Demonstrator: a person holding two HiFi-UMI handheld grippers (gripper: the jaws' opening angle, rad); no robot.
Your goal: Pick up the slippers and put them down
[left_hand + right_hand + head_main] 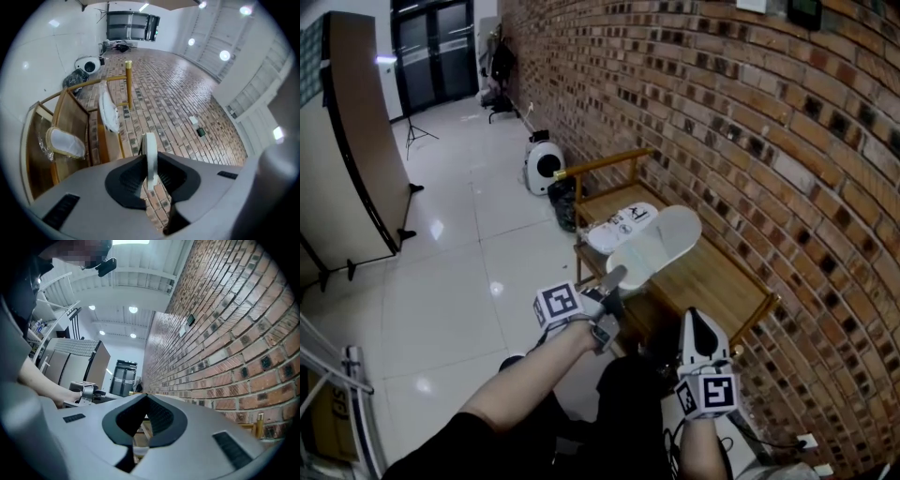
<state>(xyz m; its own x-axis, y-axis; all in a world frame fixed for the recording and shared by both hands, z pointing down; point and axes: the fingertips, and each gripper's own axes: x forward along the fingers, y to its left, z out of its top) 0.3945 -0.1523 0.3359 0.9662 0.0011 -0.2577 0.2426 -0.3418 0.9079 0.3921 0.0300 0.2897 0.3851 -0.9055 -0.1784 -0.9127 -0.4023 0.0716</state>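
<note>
White slipper [661, 242] was pinched by its edge in the left gripper [613, 281], forearm stretched forward, wooden bench [717, 286] beneath it, right gripper [695, 323] closed and empty alongside.

A red brick wall [750, 141] closes the right side behind the low wooden bench [722, 286], bare at its near end. A plain white slipper [661, 244] hangs over its middle and a printed white slipper [623, 223] fills the far end (raised wooden rail [595, 165] beyond). The glossy white floor [441, 300] to the left lies open.

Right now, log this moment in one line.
left tongs: shut on slipper, held over bench | right tongs: shut, empty | other slipper: on bench
</note>
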